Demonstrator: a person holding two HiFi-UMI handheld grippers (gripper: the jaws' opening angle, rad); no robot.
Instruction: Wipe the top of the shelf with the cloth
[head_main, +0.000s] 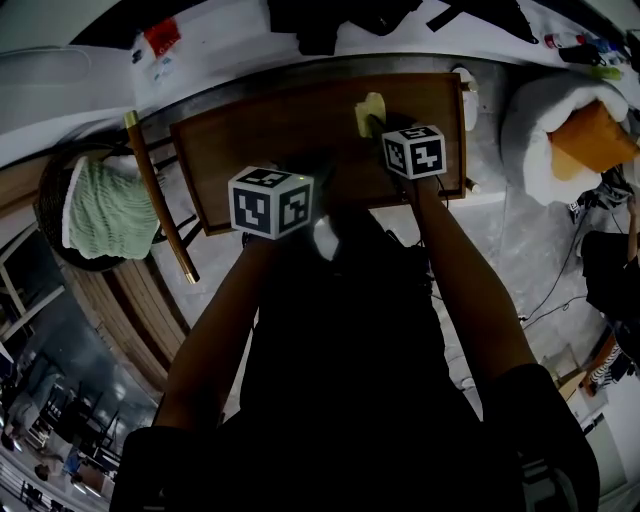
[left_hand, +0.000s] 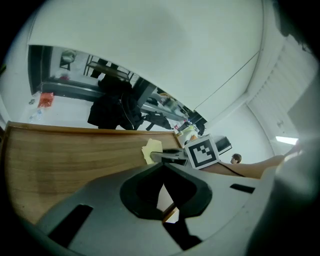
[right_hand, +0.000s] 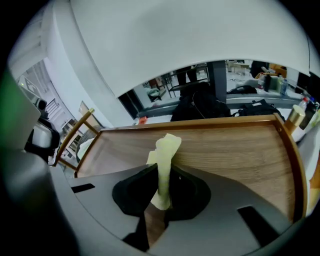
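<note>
The right gripper (right_hand: 164, 172) pinches the yellow cloth (right_hand: 166, 147) at the wooden shelf top (right_hand: 235, 145), near its far edge. The left gripper (left_hand: 162, 167), its jaws closed on nothing, hovers beside it. A black bag (right_hand: 202, 107) lies beyond the shelf.

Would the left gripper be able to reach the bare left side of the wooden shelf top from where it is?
Probably yes: the left gripper, shut and empty, hangs at the near edge of the shelf top, whose left side looks bare.

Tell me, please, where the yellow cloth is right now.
The cloth is pinched in the right gripper, lying right of centre on the shelf top, near its far edge in the head view.
</note>
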